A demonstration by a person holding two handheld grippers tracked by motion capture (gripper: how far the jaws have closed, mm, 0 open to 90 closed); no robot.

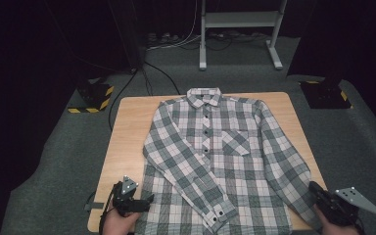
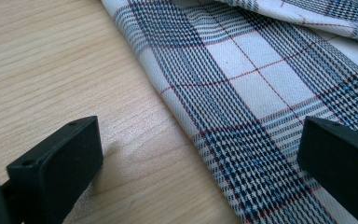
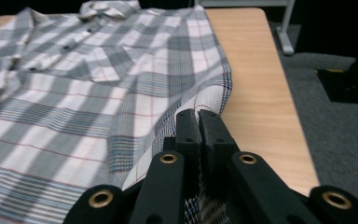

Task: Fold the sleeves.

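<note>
plaid shirt (image 1: 215,161) lies flat, face up on the wooden table (image 1: 127,127), collar at the far end, long axis running away from the person. right gripper (image 3: 198,122) is pinched tight on the soft woven edge. left gripper (image 2: 200,154) hangs spread wide, straddling the near left hem.

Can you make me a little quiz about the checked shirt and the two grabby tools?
1. True or false: the right tool is pinching the shirt.
2. What lies between the left tool's open jaws? A) shirt edge and table B) a cup C) a shoe
3. Is the shirt buttoned up or open?

Key: 1 true, its jaws are shut on the cloth. 2 A. 3 buttoned up, lying flat with the collar at the far end.
</note>
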